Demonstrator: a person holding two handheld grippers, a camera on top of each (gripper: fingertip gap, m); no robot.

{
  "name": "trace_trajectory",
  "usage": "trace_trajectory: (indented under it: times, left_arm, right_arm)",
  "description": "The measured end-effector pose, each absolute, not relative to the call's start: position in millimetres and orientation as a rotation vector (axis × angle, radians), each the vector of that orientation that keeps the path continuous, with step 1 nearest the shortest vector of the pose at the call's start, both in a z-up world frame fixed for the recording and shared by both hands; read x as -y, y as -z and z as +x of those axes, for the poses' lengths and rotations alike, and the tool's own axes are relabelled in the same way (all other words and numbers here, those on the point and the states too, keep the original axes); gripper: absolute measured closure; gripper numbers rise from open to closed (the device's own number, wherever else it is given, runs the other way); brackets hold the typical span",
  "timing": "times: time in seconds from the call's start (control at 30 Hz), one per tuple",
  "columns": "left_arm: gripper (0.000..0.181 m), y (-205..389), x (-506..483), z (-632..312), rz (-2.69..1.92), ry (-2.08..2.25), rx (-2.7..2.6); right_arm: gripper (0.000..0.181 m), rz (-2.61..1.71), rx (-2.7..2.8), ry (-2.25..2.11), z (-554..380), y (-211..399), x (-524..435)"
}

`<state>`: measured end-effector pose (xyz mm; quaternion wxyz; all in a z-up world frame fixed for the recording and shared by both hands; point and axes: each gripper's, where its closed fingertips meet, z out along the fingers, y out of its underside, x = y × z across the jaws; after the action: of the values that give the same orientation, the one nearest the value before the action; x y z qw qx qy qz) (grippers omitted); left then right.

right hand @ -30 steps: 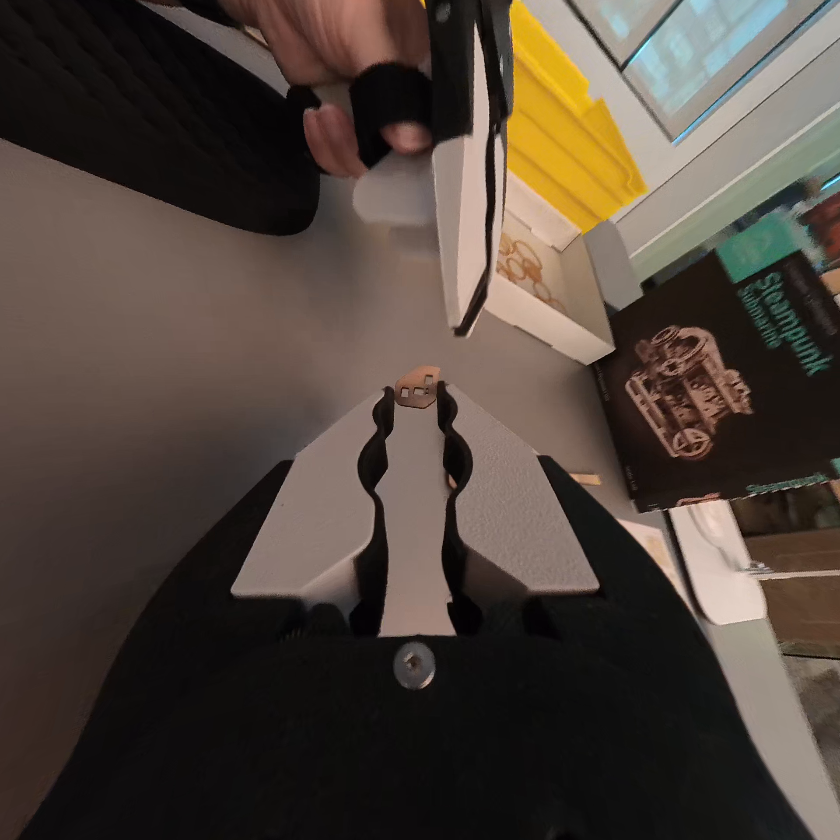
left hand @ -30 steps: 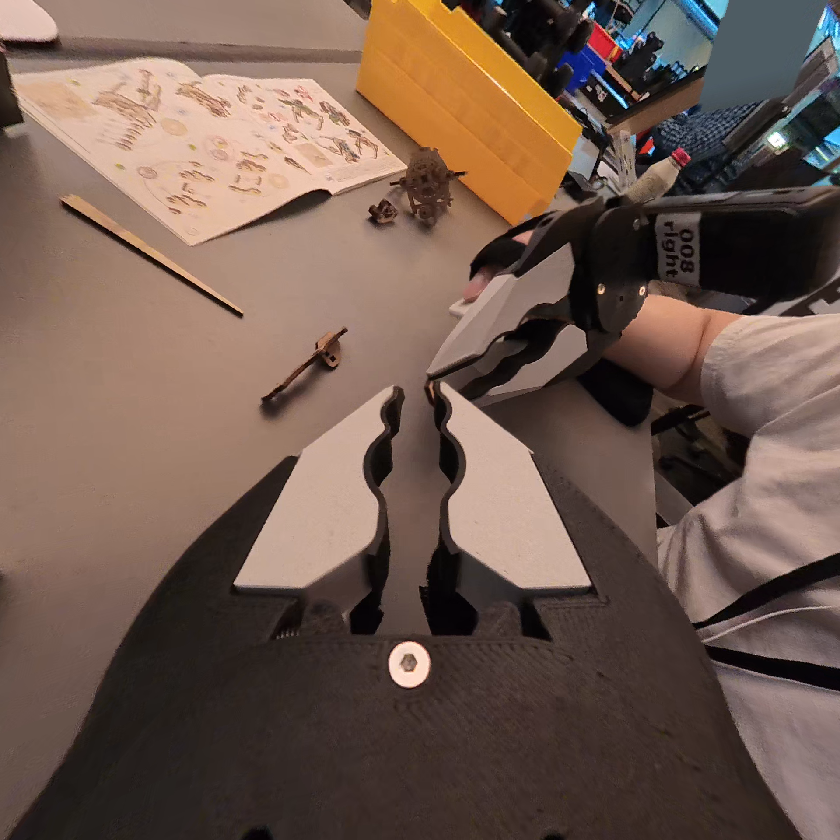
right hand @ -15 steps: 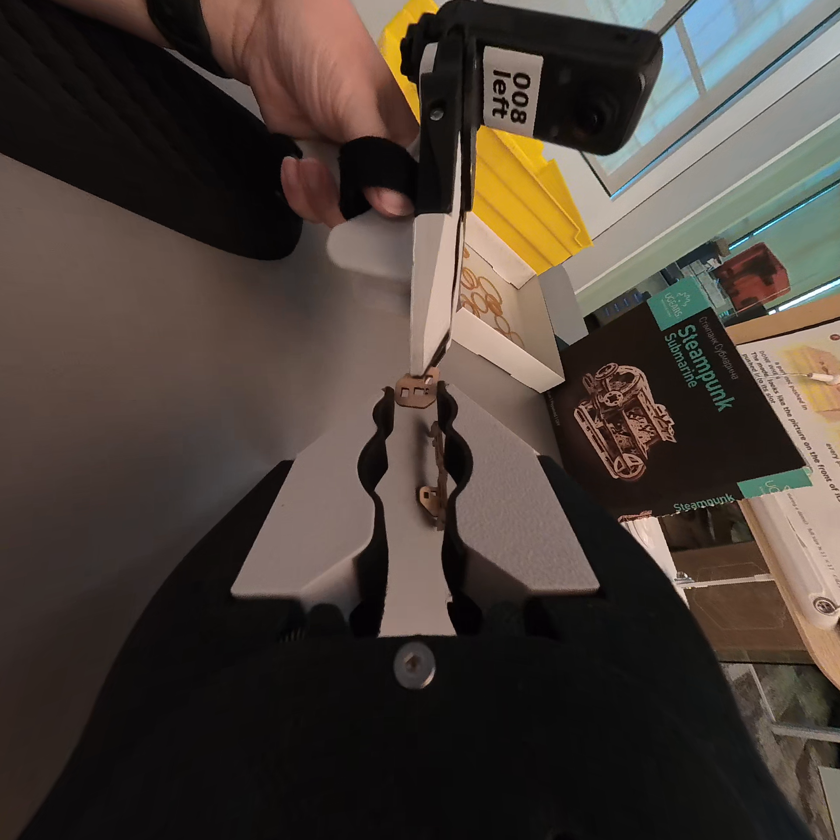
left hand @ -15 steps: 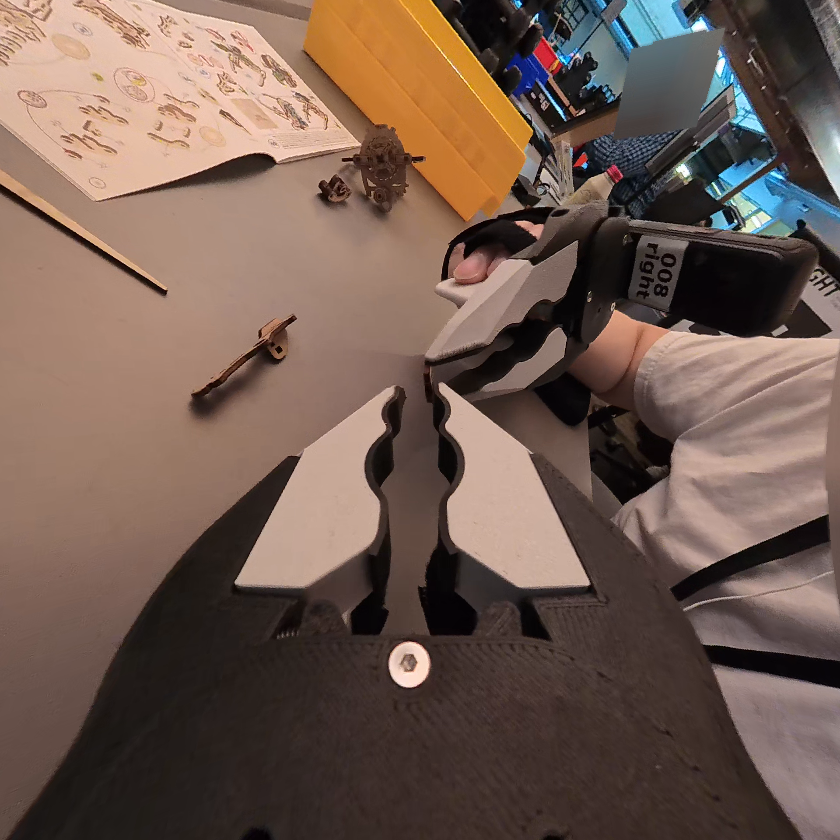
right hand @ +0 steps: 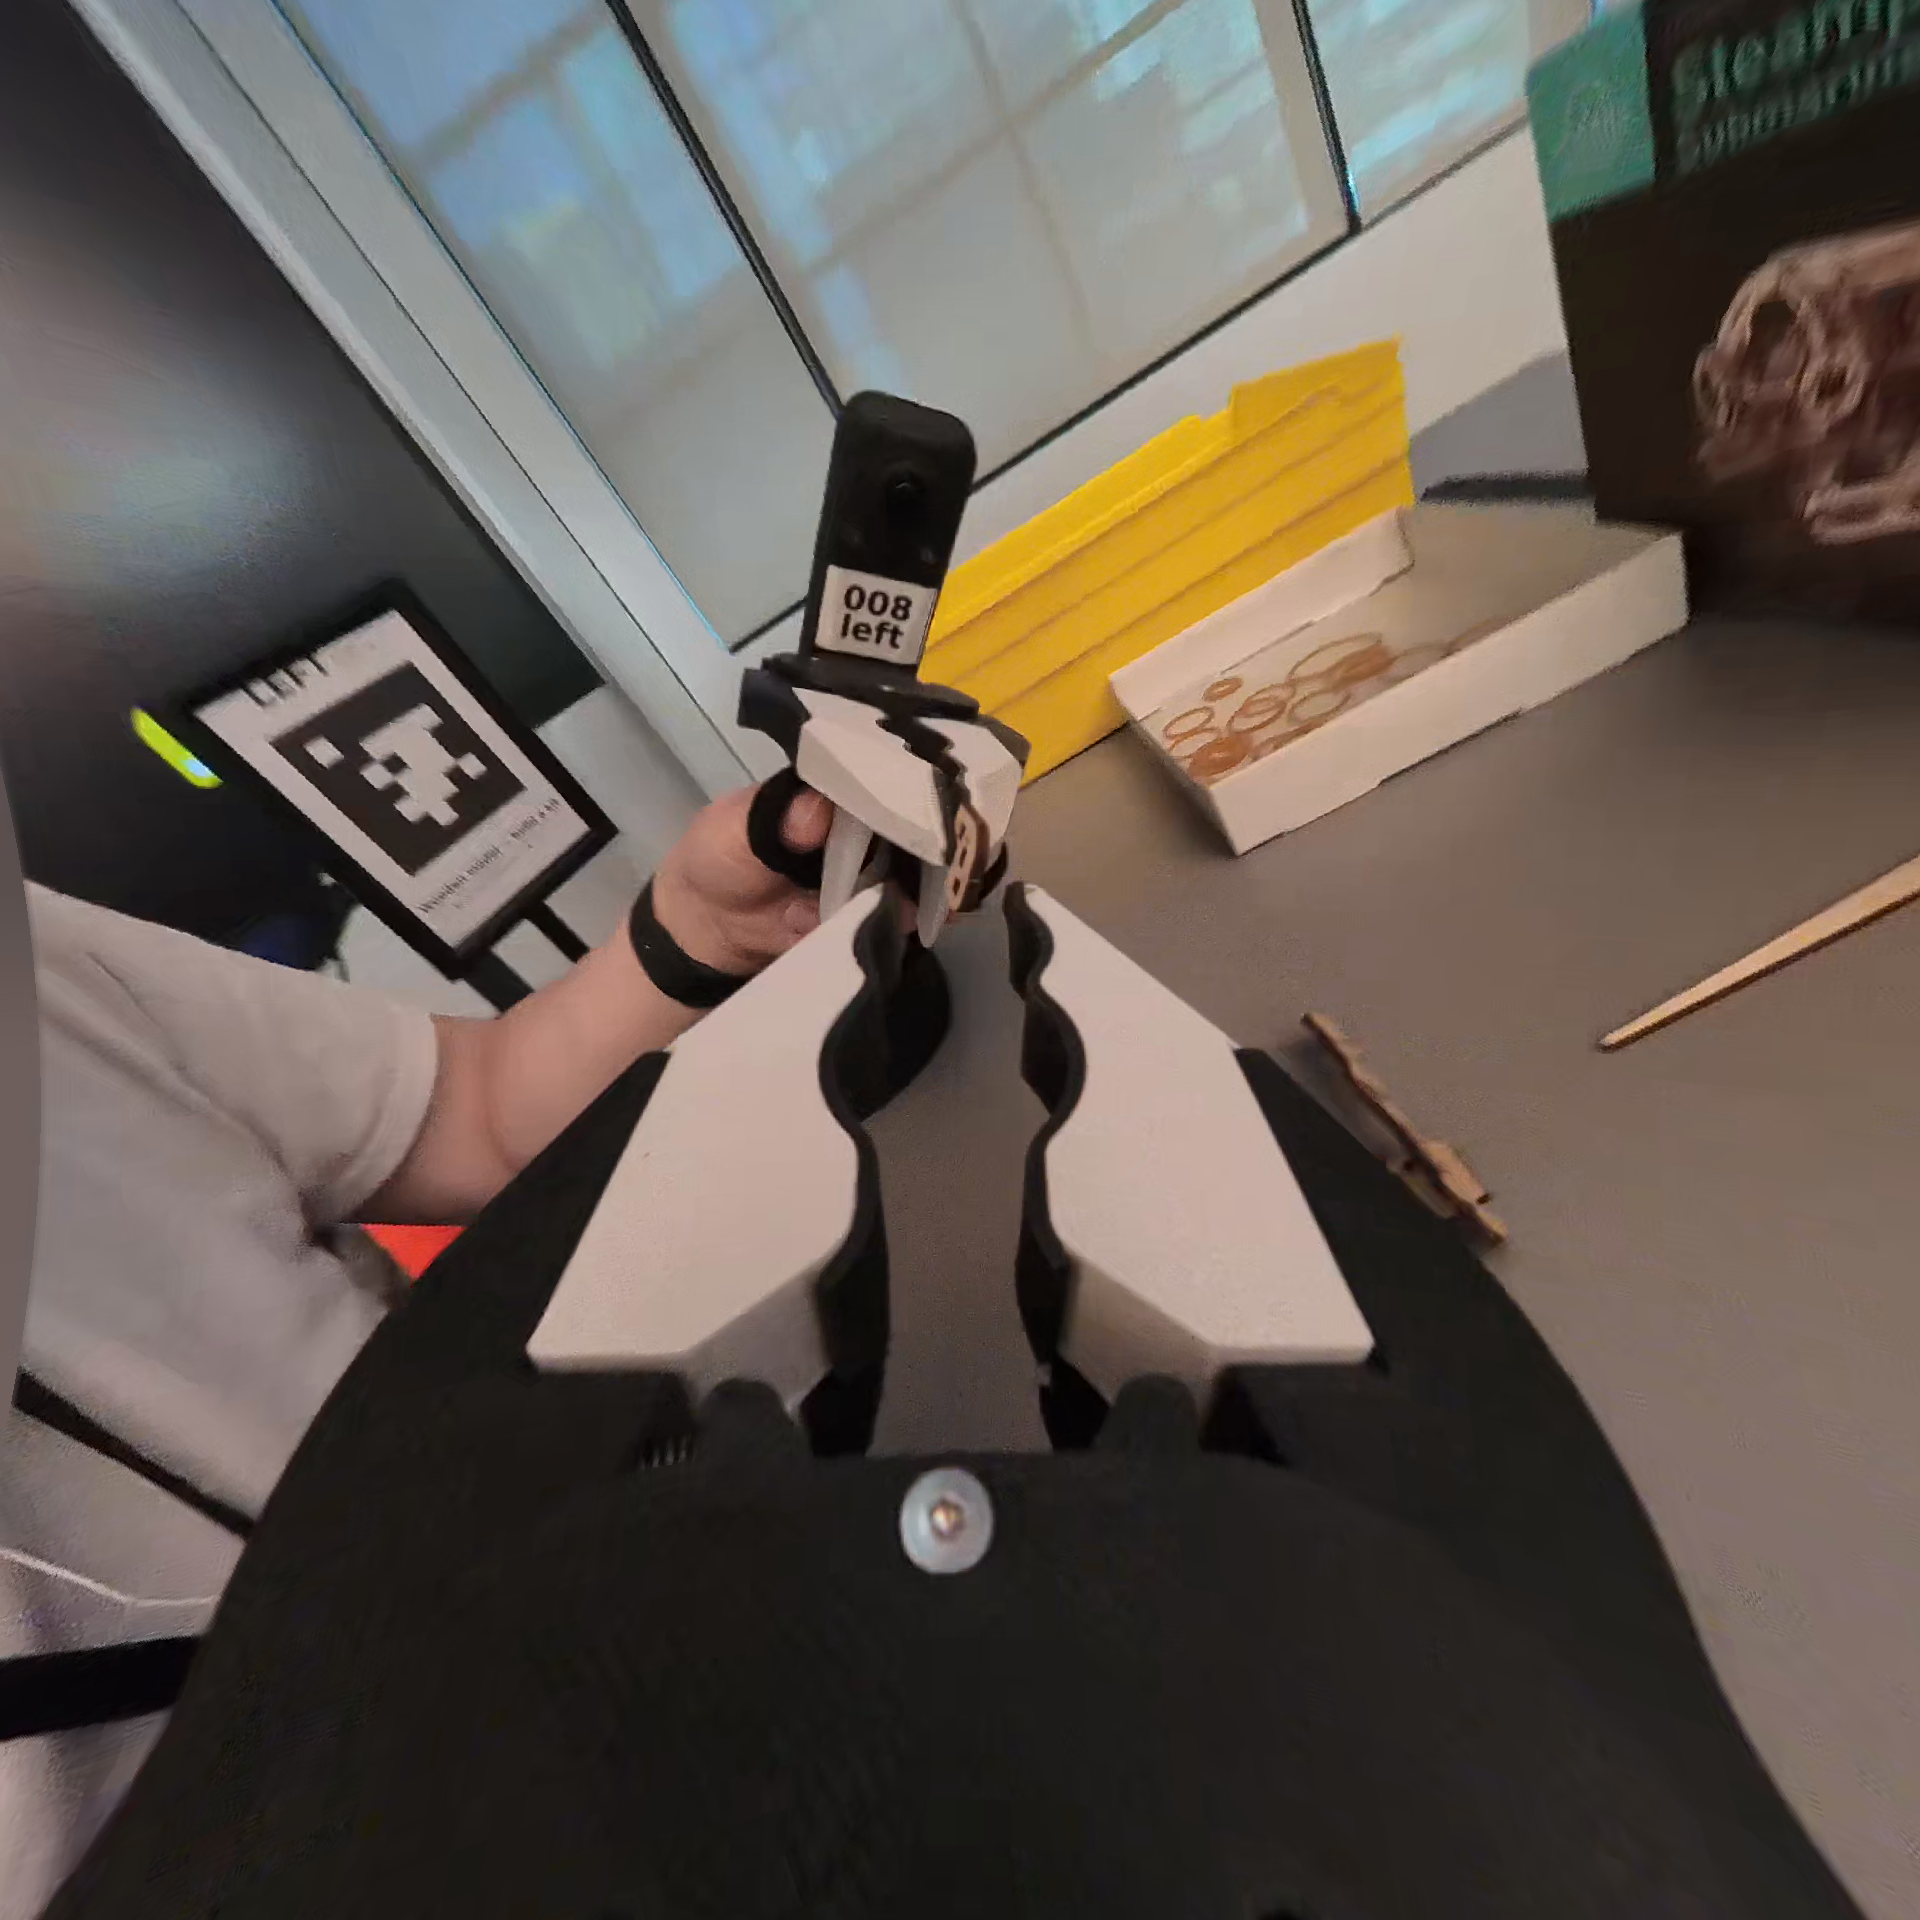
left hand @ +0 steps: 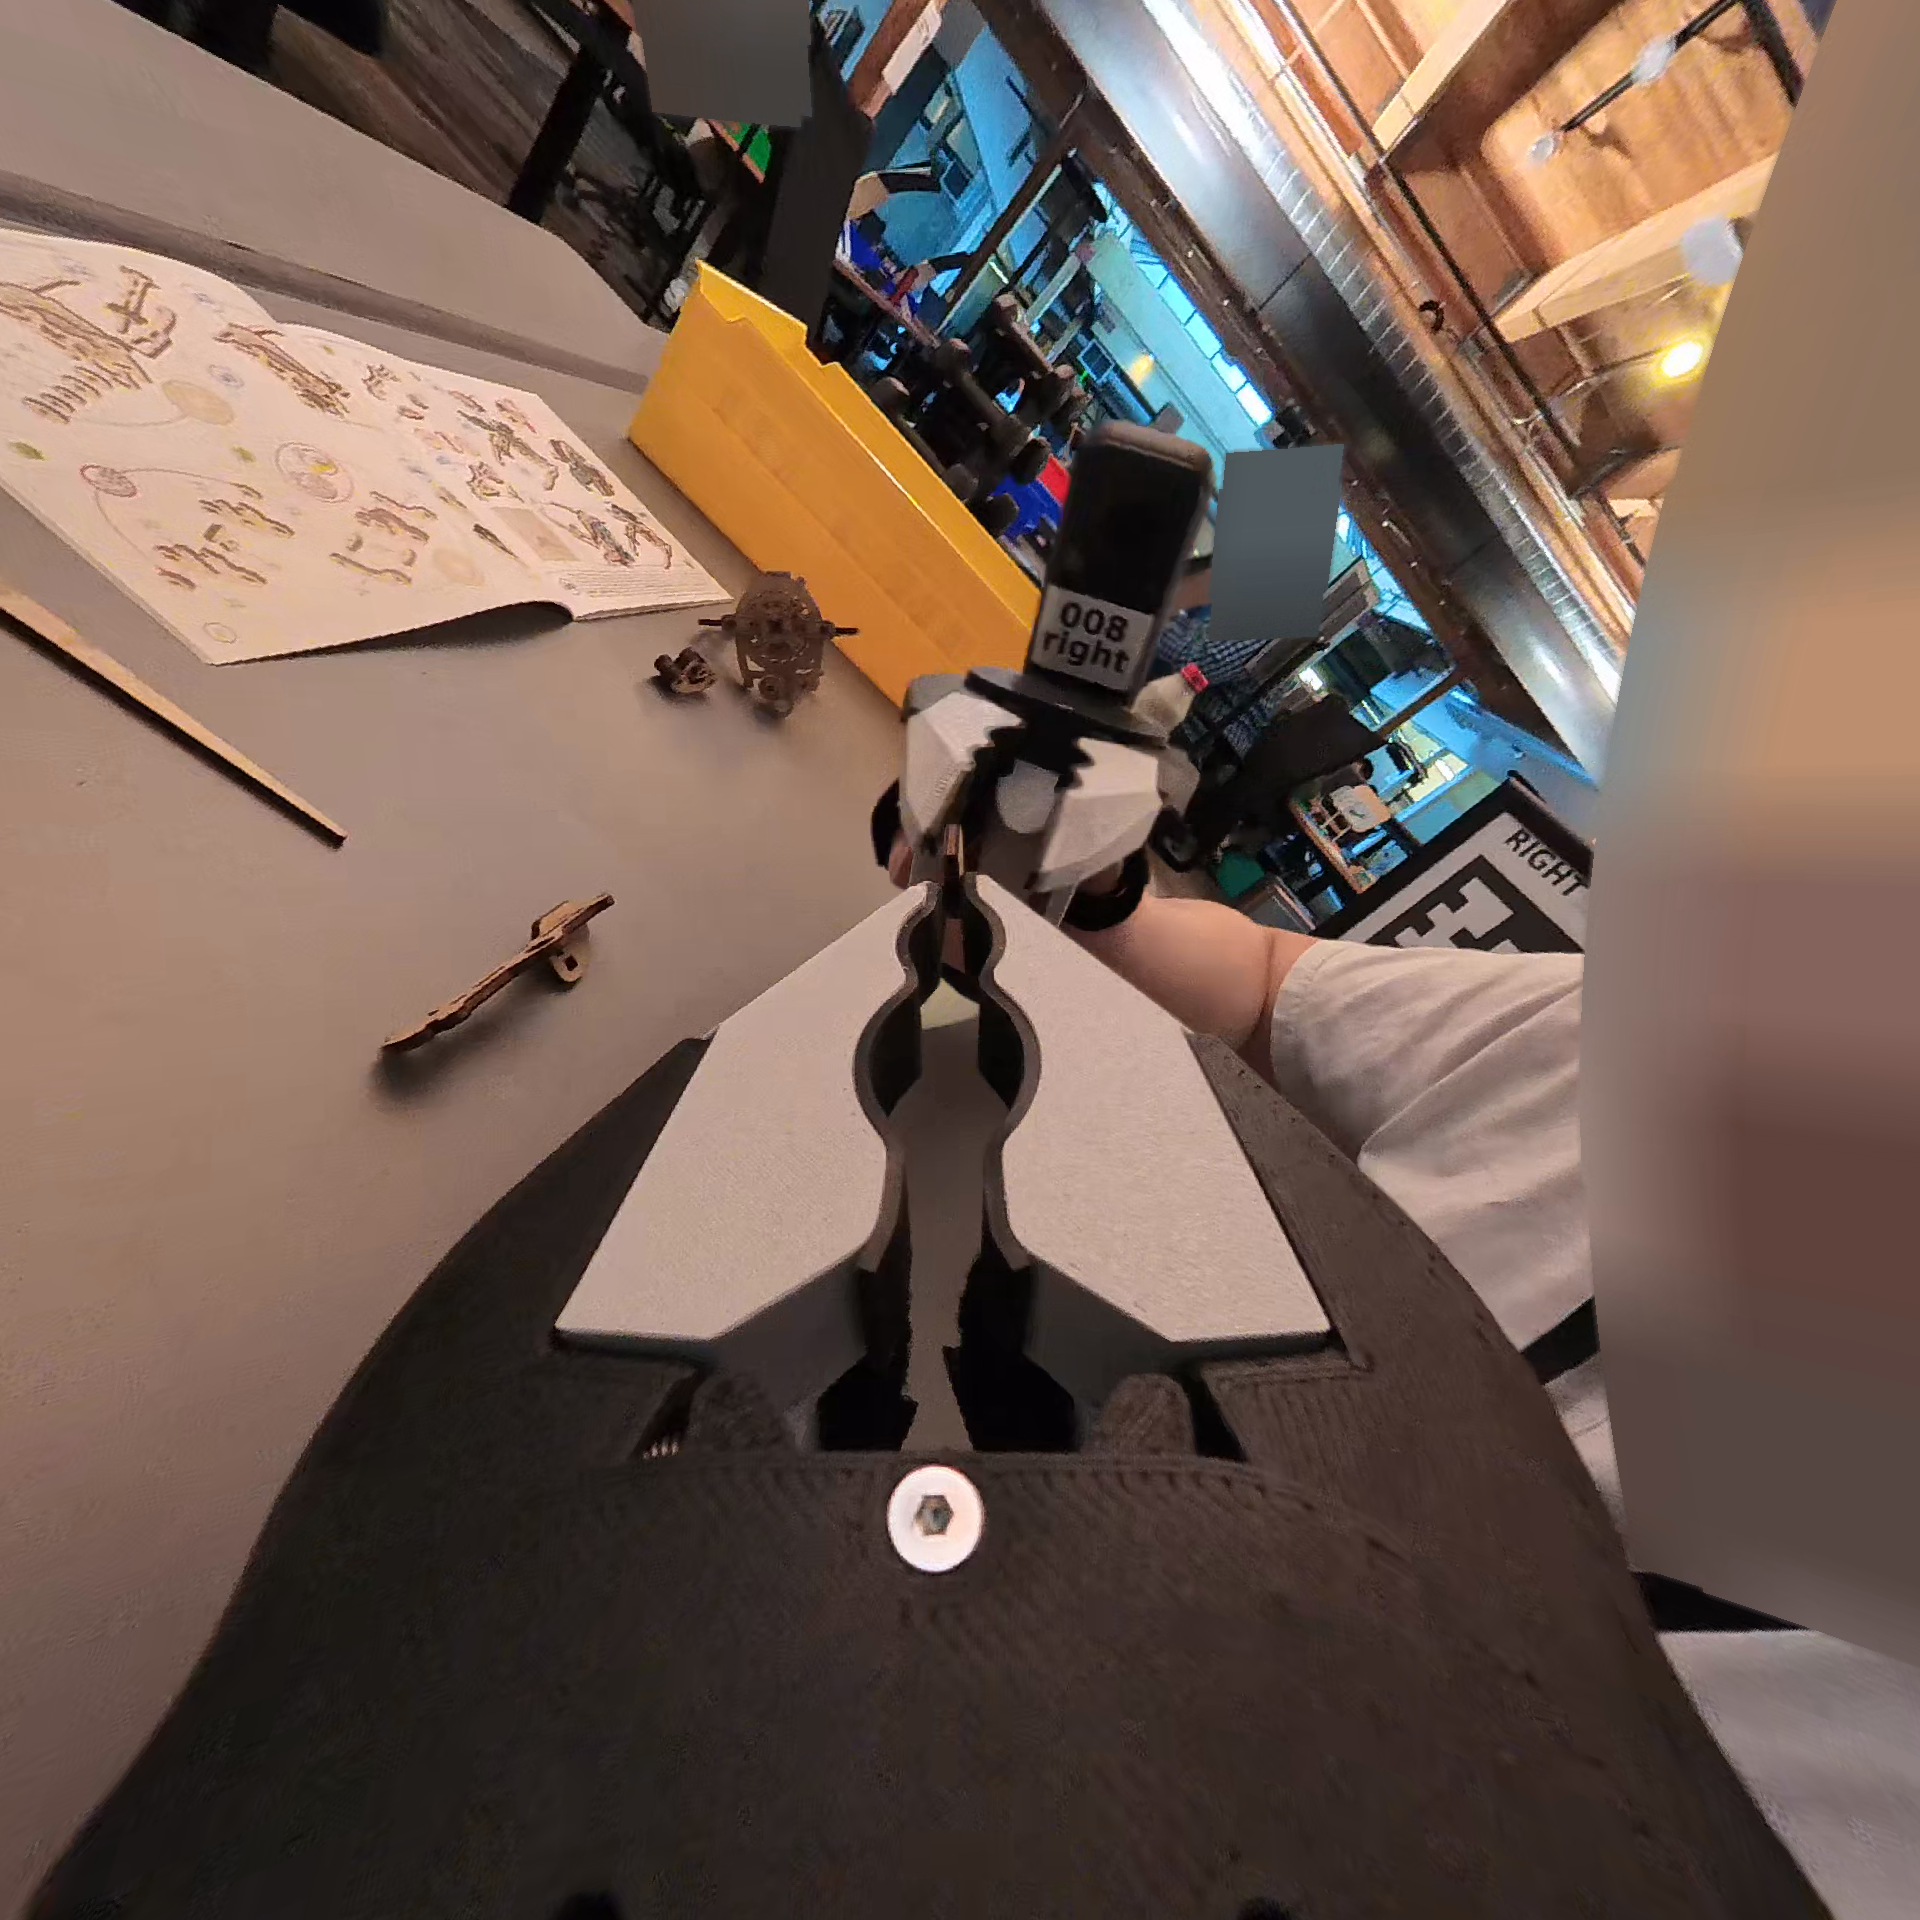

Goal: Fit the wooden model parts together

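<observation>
My left gripper (left hand: 948, 899) is shut on a small flat wooden part (left hand: 949, 868), held edge-on just above the grey table (left hand: 208, 1143). In the right wrist view the left gripper (right hand: 951, 831) faces me with that tan part (right hand: 966, 840) pinched at its tips. My right gripper (right hand: 943, 906) is open and empty, its tips just in front of the held part. It also shows in the left wrist view (left hand: 1013, 821), right behind the part. A wooden lever part (left hand: 499, 977) lies on the table and also shows in the right wrist view (right hand: 1403, 1132).
A gear-like wooden sub-assembly (left hand: 777, 639) and a small piece (left hand: 683, 670) sit by the open instruction booklet (left hand: 291, 468). A yellow bin (left hand: 831, 488), a white tray of wooden rings (right hand: 1455, 707), a thin wooden stick (left hand: 177, 717) and a dark model box (right hand: 1766, 364) stand around. The tips of both grippers are at nearly the same place. The gear-like wooden sub-assembly (left hand: 777, 639) is about equally far from each gripper, around 30 cm.
The small wooden part has passed from my right gripper to my left. The left has shut on it, the right has opened, and both have lifted to face each other.
</observation>
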<state>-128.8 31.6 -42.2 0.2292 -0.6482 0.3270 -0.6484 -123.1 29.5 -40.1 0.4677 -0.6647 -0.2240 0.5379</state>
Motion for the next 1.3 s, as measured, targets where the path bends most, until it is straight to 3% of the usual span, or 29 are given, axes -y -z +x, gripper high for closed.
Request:
trace_trajectory:
  times: [0.07, 0.63, 0.7, 0.8, 0.97, 1.3]
  left_arm:
    - [0.181, 44, -28, -126, -1.788, 1.793, -0.92]
    - [0.179, 44, -21, -120, -1.735, 1.737, -1.003]
    - [0.164, 42, -35, -127, -1.711, 1.627, -0.987]
    - [0.167, 52, -61, -143, -1.67, 1.234, -1.085]
    - [0.154, 84, -87, -142, -1.596, 0.537, -1.414]
    - [0.159, 137, -85, -114, -1.67, 0.389, -1.814]
  right_arm:
    - [0.17, -1.666, 0.547, -1.352, -125, 45, -28]
    - [0.179, -1.695, 0.381, -1.7, -127, 48, -23]
    - [0.179, -1.726, 0.365, -1.652, -117, 50, -29]
    - [0.179, -1.792, 0.303, -1.55, -95, 61, -45]
    - [0.179, -1.796, 0.196, -1.493, -65, 62, -63]
    - [0.179, -1.837, 0.244, -1.348, -55, 69, -67]
